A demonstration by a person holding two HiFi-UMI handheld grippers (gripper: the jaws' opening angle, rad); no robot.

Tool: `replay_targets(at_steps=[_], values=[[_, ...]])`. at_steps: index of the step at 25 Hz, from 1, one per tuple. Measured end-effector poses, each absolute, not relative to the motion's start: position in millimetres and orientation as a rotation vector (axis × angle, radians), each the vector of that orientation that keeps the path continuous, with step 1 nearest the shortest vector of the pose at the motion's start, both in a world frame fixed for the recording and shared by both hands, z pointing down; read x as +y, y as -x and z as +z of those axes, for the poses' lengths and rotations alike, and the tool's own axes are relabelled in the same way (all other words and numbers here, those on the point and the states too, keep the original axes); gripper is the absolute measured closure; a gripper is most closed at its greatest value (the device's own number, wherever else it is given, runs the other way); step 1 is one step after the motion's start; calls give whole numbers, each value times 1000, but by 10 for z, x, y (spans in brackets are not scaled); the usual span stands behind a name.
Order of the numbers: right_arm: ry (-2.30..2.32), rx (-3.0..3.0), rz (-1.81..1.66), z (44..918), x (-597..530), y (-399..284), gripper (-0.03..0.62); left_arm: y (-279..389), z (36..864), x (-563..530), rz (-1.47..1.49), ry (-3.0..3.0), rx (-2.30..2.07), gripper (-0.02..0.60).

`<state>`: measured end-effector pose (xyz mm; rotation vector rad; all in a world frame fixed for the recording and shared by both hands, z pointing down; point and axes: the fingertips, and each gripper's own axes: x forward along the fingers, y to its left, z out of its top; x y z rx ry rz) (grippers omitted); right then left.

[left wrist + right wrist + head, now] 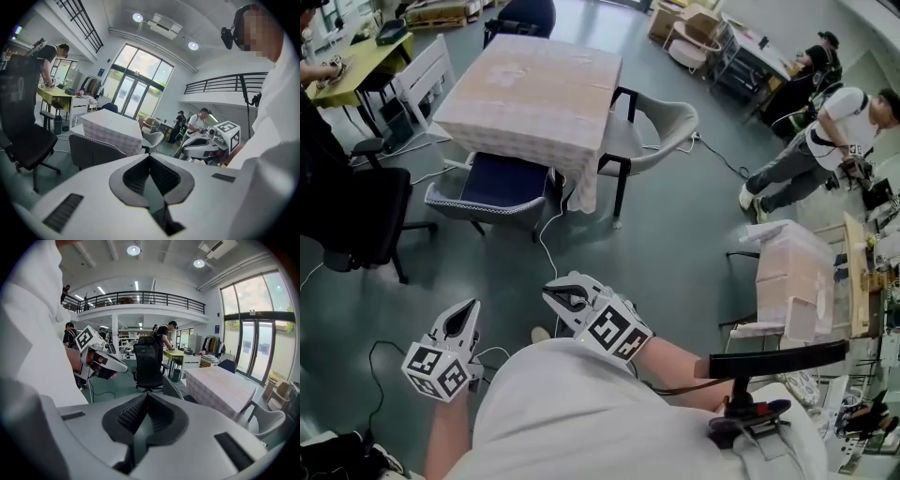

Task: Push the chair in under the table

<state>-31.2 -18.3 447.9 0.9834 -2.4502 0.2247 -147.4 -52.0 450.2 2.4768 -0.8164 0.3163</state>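
Workshop floor, grey-green, stretches between the person and the bench (534, 89). Left tool (472, 309) and right tool (555, 296) are both closed on nothing, held near the body, well apart from the blue-seated chair (492, 183). Its seat front sits under the bench's cloth, so the push looks mostly done. No readable writing, only square markers.

Floor (675, 244) w/ cloth-covered table (534, 89), blue-seat chair (487, 192) at its near side, white cable (546, 239) beside.
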Motion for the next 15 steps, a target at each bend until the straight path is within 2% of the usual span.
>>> replay_targets(at_steps=[15], values=[[-1009,-2414,208,4484,-192,285,580,1503,4677,-560,337,-2435,-808,571]])
